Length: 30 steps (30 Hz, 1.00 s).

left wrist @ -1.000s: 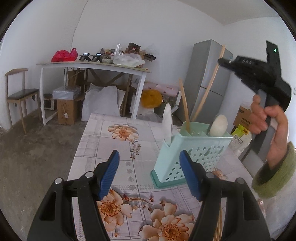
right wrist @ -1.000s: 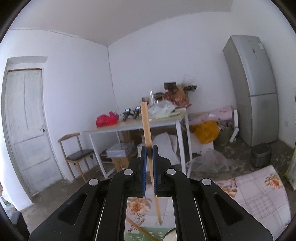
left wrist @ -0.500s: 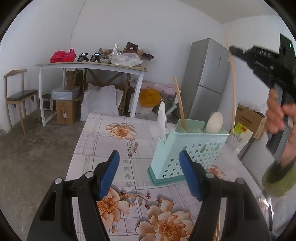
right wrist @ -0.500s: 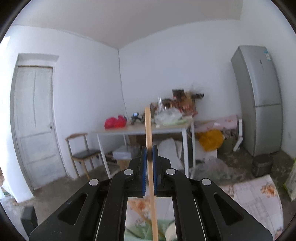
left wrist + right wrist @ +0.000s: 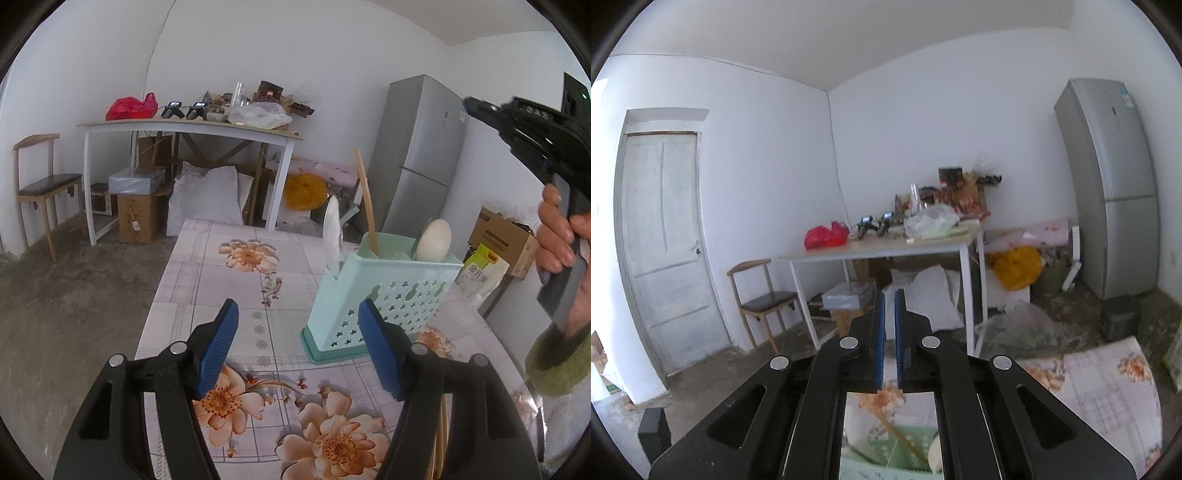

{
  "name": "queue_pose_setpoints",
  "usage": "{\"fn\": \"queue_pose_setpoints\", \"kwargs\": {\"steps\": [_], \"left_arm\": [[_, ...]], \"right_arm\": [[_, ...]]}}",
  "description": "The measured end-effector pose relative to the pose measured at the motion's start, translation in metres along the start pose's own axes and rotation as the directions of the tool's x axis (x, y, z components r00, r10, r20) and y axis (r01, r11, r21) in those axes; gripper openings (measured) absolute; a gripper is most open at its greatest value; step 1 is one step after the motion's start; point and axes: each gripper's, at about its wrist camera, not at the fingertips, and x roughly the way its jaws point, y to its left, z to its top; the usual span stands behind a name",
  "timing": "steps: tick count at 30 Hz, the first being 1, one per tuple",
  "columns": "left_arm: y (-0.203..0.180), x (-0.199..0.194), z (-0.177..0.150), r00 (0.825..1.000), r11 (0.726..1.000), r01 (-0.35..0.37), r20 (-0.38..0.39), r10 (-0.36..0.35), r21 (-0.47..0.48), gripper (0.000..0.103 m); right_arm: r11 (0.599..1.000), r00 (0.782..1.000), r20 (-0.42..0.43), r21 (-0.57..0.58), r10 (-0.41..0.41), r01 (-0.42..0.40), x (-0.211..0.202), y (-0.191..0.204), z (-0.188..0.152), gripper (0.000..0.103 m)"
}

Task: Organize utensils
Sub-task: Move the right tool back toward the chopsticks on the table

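Chopstick [image 5: 365, 201] leans upright in the caddy [image 5: 384, 291] for tidy storage, so right gripper [image 5: 889, 341] hovers above nearly closed and empty, left gripper [image 5: 295, 354] wide before it.

A pale mint-green plastic utensil holder [image 5: 384, 291], its front wall pierced with star and gourd-shaped cut-outs, stands upright on its darker green base on the floral tablecloth. From its top a light wooden chopstick [image 5: 365, 199] leans up and to the left, a cream-coloured spoon [image 5: 436, 240] stands bowl up at the right, and a white plastic utensil [image 5: 332, 229] rises at the left corner. More wooden chopsticks [image 5: 441, 435] lie at the near table edge.
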Motion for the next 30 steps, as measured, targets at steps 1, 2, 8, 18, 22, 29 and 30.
{"fn": "queue_pose_setpoints", "kwargs": {"steps": [1,2,8,18,22,29,30], "left_arm": [[0.001,0.0,-0.001,1.0,1.0,-0.002,-0.004,0.002,0.0,0.065],[0.002,0.0,-0.002,1.0,1.0,-0.005,-0.006,0.005,0.001,0.065],[0.01,0.01,-0.013,0.999,1.0,-0.021,-0.039,0.021,0.002,0.065],[0.02,0.016,-0.024,0.995,0.998,-0.062,-0.082,0.061,-0.011,0.065],[0.02,0.013,-0.026,0.994,0.997,-0.073,-0.087,0.072,-0.008,0.065],[0.021,0.011,-0.038,0.988,0.996,-0.084,-0.131,0.082,-0.014,0.065],[0.02,0.012,-0.04,0.987,0.996,-0.084,-0.137,0.082,-0.014,0.065]], "right_arm": [[1.0,1.0,-0.027,0.007,-0.001,0.001,-0.002,-0.003,-0.005,0.005],[1.0,0.998,-0.057,0.01,-0.009,0.009,-0.004,-0.007,-0.01,0.006],[0.992,0.938,-0.347,0.119,0.005,0.039,-0.011,-0.035,-0.069,0.023],[0.983,0.683,-0.72,0.185,0.123,0.018,0.016,0.013,-0.193,0.026],[0.998,0.638,-0.77,0.041,0.008,0.037,0.038,0.031,-0.215,0.025],[0.993,0.641,-0.759,-0.108,-0.118,0.056,0.048,0.044,-0.221,0.021],[0.992,0.637,-0.761,-0.108,-0.125,0.066,0.047,0.044,-0.22,0.02]]}}
